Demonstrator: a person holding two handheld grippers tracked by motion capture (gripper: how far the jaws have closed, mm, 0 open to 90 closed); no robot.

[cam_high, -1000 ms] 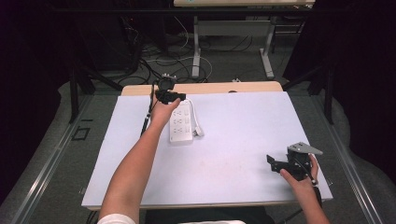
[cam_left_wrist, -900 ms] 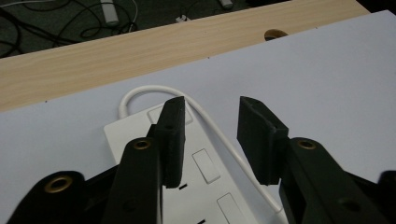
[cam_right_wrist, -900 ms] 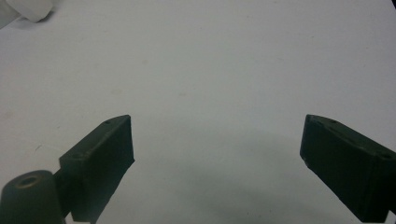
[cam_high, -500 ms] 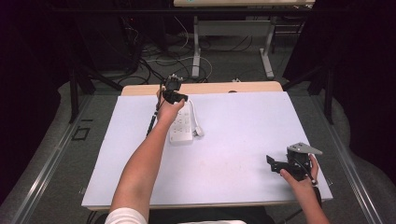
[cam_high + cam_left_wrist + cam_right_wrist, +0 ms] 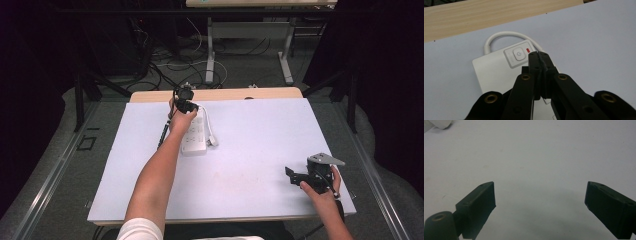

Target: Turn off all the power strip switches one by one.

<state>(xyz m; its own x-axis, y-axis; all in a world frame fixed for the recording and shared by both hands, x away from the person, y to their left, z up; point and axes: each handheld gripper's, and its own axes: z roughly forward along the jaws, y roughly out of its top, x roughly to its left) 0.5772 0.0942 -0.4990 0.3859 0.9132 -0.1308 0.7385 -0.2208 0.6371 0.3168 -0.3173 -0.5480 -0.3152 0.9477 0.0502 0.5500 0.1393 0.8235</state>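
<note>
Jaws of our left gripper (image 5: pixel 539 55) have just been closing and meet with nothing between them, tips over the white power strip (image 5: pixel 196 134) left of centre. At lower right, our right gripper (image 5: pixel 540 202) gapes wide, empty.

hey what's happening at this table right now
A person is working over a white power strip that lies on the white table. The left hand-held gripper, its jaws closed with nothing between them, points its tips at the strip's power button, beside a small red light. From these views I can't tell if the tips touch the strip. The right hand-held gripper sits open at the table's near right, away from the strip.
</note>
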